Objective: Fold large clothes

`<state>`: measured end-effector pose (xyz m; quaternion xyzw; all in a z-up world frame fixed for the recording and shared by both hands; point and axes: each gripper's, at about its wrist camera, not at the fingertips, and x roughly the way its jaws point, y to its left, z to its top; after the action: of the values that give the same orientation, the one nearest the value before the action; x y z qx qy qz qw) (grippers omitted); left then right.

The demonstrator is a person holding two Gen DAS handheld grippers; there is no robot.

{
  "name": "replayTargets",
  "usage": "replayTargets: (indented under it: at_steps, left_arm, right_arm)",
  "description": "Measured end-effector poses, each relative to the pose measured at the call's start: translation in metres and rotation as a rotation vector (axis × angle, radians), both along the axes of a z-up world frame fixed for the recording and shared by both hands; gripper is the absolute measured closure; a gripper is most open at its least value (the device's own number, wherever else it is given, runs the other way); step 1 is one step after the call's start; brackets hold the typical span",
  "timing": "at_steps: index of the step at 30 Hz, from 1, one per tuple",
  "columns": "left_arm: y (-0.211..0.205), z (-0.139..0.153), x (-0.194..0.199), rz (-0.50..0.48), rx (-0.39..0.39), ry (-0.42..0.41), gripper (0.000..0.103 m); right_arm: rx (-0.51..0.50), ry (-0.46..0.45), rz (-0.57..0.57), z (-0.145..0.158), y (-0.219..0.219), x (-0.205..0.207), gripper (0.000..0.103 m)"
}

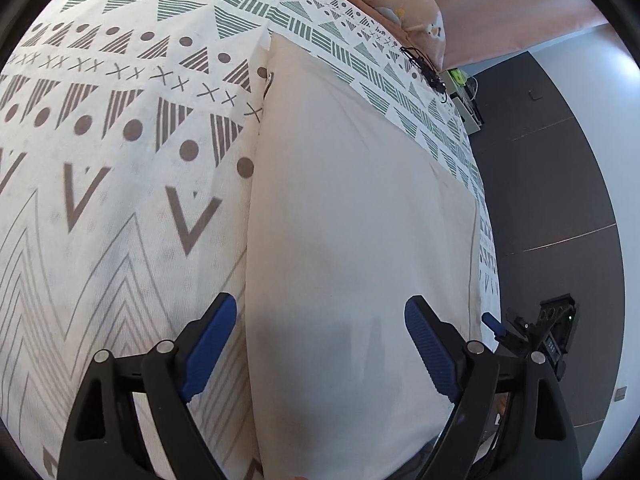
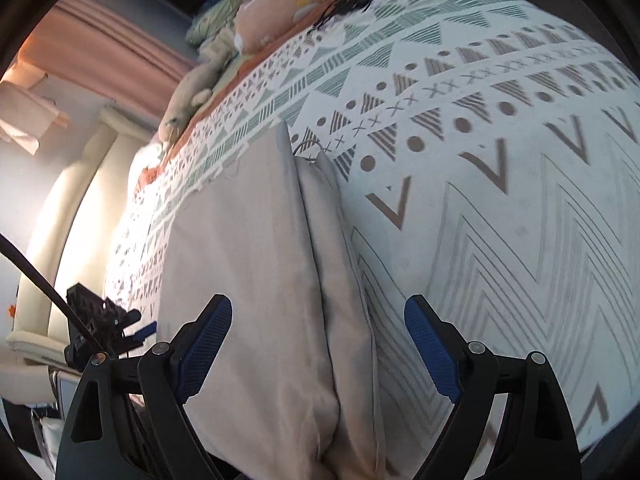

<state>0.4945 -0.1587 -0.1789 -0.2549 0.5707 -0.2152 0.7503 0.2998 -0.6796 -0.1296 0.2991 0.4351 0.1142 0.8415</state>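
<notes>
My left gripper [image 1: 320, 344] hangs over the near end of the beige garment [image 1: 352, 216], its blue-padded jaws spread wide with nothing pinched between them; the cloth lies flat below and the pads do not press on it. My right gripper [image 2: 318, 344] is likewise released, jaws standing apart above the same garment [image 2: 256, 264], gripping nothing. The garment lies folded lengthwise on the patterned bedspread [image 1: 120, 184], a long pale strip running from the near edge of the bed away toward the pillows. In the right wrist view a folded-over layer shows as a narrower band along the garment's side nearer the middle of the bedspread [image 2: 500, 208], with a seam running its length. At the garment's far end a small dark cord or zip pull [image 2: 306, 148] pokes out. Beyond the garment, at the head of the bed, lies a peach pillow [image 1: 408, 12] with a tangle of black cable [image 1: 424, 68] just beside it on the bedspread. Off the bedspread's edge, past the garment, is dark floor [image 1: 552, 200], and each wrist view catches the other gripper hovering near the bed's edge.
</notes>
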Motion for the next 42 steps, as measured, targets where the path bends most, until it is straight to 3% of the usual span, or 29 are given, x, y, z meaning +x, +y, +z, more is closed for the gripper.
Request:
replayTargets:
  at_steps: [6,15,21,27,29,31,36,42]
  left_arm:
    - [0.001,-0.016,0.029,-0.007,0.023,0.013,0.016]
    - [-0.002,-0.027,0.059,-0.007,-0.016,-0.023,0.02]
    - [-0.008,-0.033,0.085,-0.008,-0.026,-0.009,0.038]
    - [-0.02,-0.031,0.103,-0.027,0.041,-0.015,0.042]
    - [-0.029,-0.027,0.104,-0.053,0.098,-0.036,0.043]
    - [-0.036,-0.023,0.104,-0.066,0.152,-0.048,0.05]
    - [-0.042,-0.008,0.098,-0.056,0.205,-0.082,0.073]
    - [-0.045,0.025,0.079,-0.041,0.214,-0.165,0.082]
  right_arm:
    - [0.041,0.064,0.103,-0.016,-0.002,0.075,0.016]
    - [0.154,0.114,0.238,-0.047,0.001,0.157,0.053]
    - [0.223,0.142,0.292,-0.064,0.006,0.205,0.054]
    - [0.266,0.16,0.323,-0.079,0.012,0.241,0.054]
    - [0.249,0.165,0.322,-0.08,0.019,0.251,0.055]
    - [0.215,0.17,0.312,-0.078,0.029,0.255,0.064]
    - [0.119,0.103,0.295,-0.059,0.055,0.247,0.086]
    - [-0.021,-0.031,0.228,-0.016,0.087,0.212,0.09]
